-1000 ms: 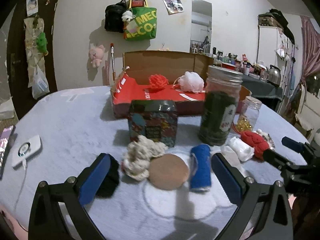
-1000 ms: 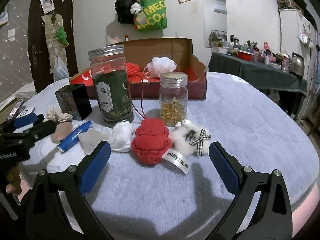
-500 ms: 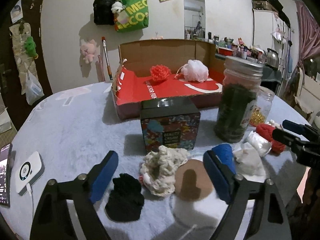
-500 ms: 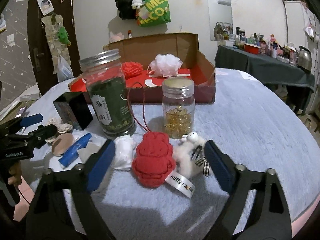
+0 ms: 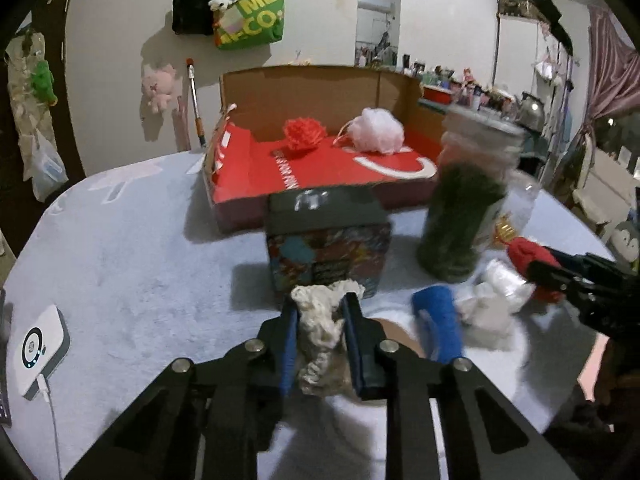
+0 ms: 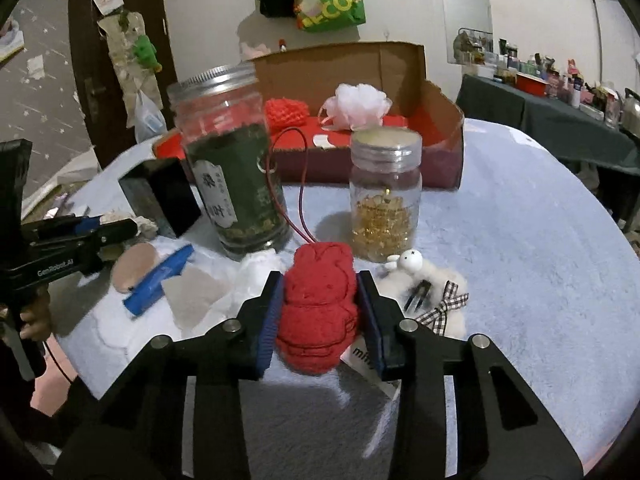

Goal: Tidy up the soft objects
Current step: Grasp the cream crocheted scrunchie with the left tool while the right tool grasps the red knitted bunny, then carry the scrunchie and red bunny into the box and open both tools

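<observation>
Now both grippers, wide open a second ago, have just been closing. Nearest, the left gripper (image 5: 320, 322) pinches the cream crocheted bundle (image 5: 322, 334) on the grey-blue tablecloth (image 5: 132, 264), and the black pompom seen by its left finger earlier is out of view. The right gripper (image 6: 320, 304) clamps the red knitted toy (image 6: 318, 304) between its blue pads (image 6: 269, 320). Beyond stand the patterned tin (image 5: 328, 248) and green-filled jar (image 6: 232, 172), then the red-lined cardboard box (image 5: 320, 84) holding a red pompom (image 5: 304, 133) and a pink bath puff (image 5: 376, 130).
</observation>
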{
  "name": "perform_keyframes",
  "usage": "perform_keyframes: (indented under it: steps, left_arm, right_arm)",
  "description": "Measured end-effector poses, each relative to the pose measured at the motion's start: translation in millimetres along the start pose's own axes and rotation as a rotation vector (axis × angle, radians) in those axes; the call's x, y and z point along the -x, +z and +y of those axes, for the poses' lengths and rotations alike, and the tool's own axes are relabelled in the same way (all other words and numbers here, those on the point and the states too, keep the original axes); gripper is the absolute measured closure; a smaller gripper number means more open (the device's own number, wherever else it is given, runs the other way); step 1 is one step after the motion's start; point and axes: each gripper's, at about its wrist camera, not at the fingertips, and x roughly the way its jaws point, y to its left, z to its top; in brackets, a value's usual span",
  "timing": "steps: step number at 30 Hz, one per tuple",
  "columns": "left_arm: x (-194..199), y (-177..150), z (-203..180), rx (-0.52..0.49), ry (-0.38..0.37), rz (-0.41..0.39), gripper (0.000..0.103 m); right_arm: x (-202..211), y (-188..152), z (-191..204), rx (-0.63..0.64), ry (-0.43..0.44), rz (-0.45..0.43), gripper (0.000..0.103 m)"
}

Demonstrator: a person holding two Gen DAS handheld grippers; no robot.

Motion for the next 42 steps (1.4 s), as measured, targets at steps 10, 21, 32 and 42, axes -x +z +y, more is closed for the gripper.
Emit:
perform_keyframes:
  steps: [10, 21, 32, 42]
  left_arm:
    - [16.5, 7.7, -34.2, -0.029, -0.106, -0.051, 0.083]
    - [2.7, 14.3, -57.8, -0.042, -0.185, -0.029, 0.084]
    - [1.0, 15.1, -61.1, -0.048, -0.188, -0.025, 0.085]
    - [16.3, 14.4, -26.1, -0.003, -0.127, -0.028, 0.085]
  right_arm:
    - [10.3, 16.3, 3.7, -0.009, 0.096, -0.019, 0.068]
    - [0.9, 19.0, 6.1, -0.048, 0.19, 0.011, 0.068]
    - [-0.3, 18.8, 1.4, -0.063, 0.198, 0.014, 0.068]
    - [8.9, 19.2, -20.6, -0.113, 0.189, 0.013, 0.068]
